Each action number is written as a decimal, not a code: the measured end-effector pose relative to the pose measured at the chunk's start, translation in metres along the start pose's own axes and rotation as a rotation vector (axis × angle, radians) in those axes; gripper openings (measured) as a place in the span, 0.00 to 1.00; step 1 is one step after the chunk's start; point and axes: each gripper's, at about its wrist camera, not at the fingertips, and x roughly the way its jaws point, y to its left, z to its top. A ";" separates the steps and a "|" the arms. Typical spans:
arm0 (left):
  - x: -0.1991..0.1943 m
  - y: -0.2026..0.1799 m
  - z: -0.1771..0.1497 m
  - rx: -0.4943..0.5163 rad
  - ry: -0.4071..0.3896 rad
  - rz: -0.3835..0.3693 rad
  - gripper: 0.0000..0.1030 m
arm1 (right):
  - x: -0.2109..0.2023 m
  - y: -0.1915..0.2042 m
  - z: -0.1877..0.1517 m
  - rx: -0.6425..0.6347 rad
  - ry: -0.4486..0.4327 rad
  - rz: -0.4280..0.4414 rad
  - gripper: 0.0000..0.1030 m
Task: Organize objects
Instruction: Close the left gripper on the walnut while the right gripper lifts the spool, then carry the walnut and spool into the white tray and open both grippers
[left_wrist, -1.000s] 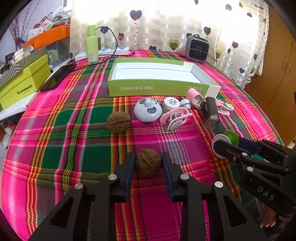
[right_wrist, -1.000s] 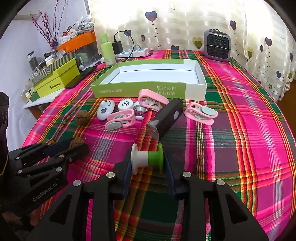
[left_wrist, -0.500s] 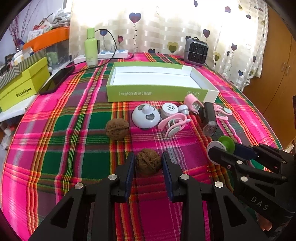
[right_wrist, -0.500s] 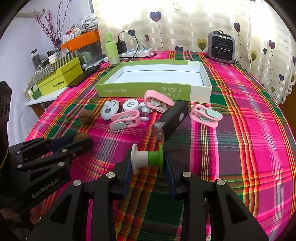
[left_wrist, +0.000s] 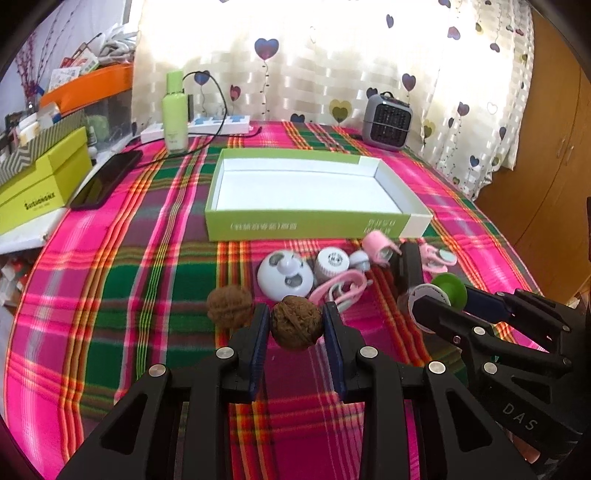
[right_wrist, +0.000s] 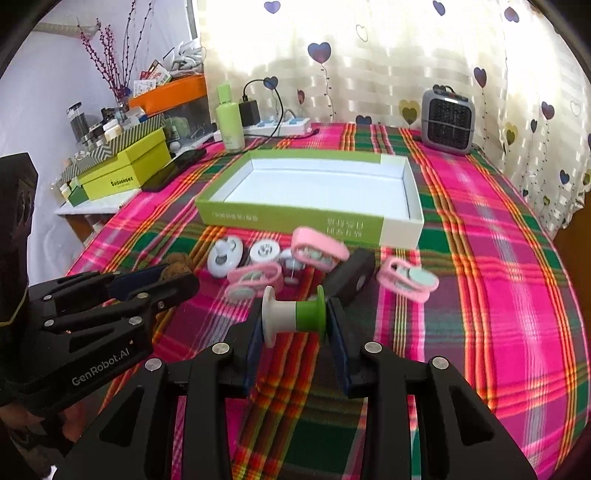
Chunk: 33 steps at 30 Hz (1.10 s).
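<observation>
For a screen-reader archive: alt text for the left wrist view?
The left gripper clamps a walnut above a plaid tablecloth. Beyond it lie a second walnut, small white and pink gadgets, and an empty green-and-white box; the right gripper holds a spool.

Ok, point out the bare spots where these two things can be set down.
The green box is bare inside, its white floor free wall to wall. The plaid cloth left of the loose walnut is open, as is the stretch right of the pink clips. The strip in front of the box, with the white discs and black case, is crowded.
</observation>
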 end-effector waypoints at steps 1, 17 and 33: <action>0.001 0.000 0.003 0.000 -0.001 -0.004 0.27 | 0.000 0.000 0.003 -0.002 -0.005 -0.002 0.33; 0.015 0.009 0.060 0.000 -0.038 -0.016 0.27 | 0.011 -0.014 0.056 -0.005 -0.044 -0.006 0.33; 0.068 0.027 0.105 -0.011 0.028 -0.015 0.27 | 0.068 -0.036 0.103 0.018 0.032 -0.005 0.33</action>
